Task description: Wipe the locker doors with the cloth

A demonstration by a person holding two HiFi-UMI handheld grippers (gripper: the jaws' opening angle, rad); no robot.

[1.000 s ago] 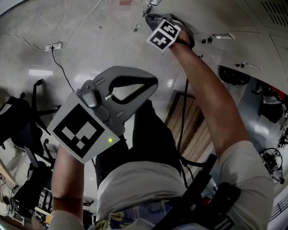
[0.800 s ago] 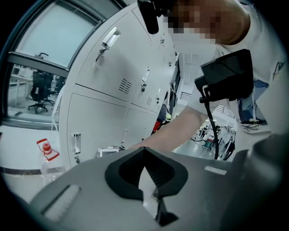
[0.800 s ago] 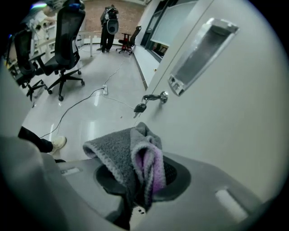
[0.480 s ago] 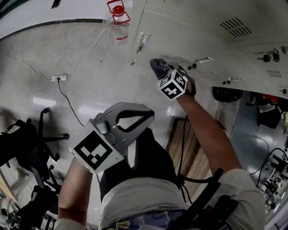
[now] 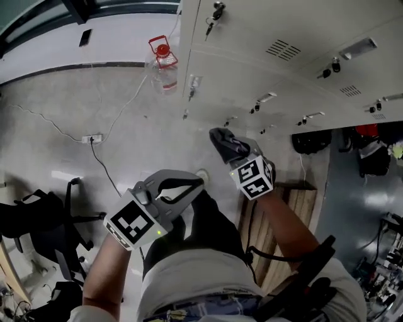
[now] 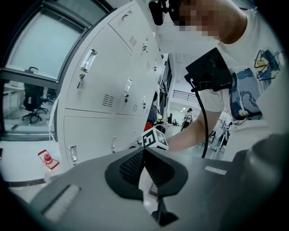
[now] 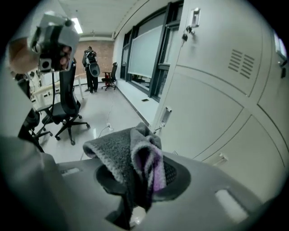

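A dark grey cloth (image 5: 225,144) with a purple inner fold (image 7: 151,164) is bunched between the jaws of my right gripper (image 5: 234,153), which is shut on it. In the right gripper view the cloth hangs in front of the lower locker doors (image 7: 216,113), a short way off them. The white lockers (image 5: 283,63) run across the top right of the head view. My left gripper (image 5: 199,181) is held low and left of the right one, over the floor. Its black pads (image 6: 135,164) meet with nothing between them.
A water bottle with a red cap (image 5: 164,66) stands by the locker's left end. A power strip (image 5: 92,138) and cable lie on the floor. Office chairs (image 7: 63,108) stand to the left, wooden boards (image 5: 296,207) lie by my right arm, and keys (image 5: 216,11) hang from locks.
The right gripper with the cloth has come down from the top of the head view to its middle. More of the lockers shows now. The left gripper has stayed low and shut.
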